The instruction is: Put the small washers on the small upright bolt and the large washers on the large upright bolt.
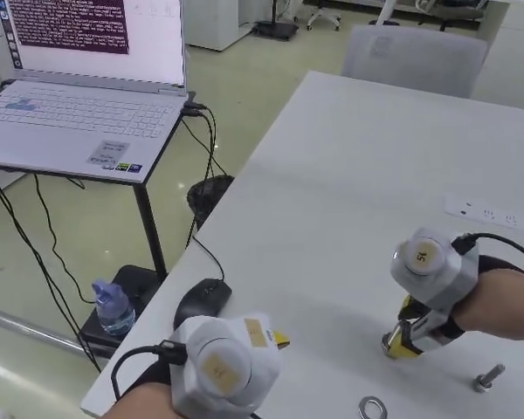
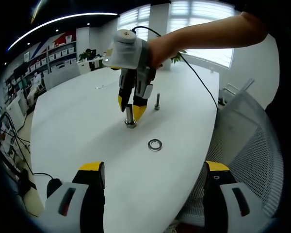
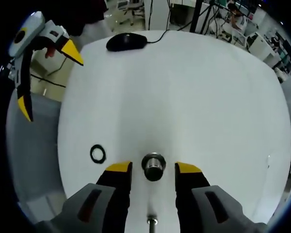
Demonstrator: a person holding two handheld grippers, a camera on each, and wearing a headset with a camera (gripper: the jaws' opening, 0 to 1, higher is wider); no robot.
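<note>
Right gripper [image 3: 153, 168]: your jaws are apart, straddling the big bolt [image 2: 130, 122].
Left gripper [image 2: 154, 166]: spread wide, empty.
Washer [image 2: 155, 144]: flat, near side of the bolt.

Cannot see the large silver upright bolt [image 3: 153, 166] in the head view: masked by the yellow-tipped right gripper [image 1: 401, 343]. Cannot trace the small silver upright bolt [image 3: 152, 222] past the right gripper view's bottom edge. Cannot read the blurred text on the white laptop screen [image 1: 70, 22].
</note>
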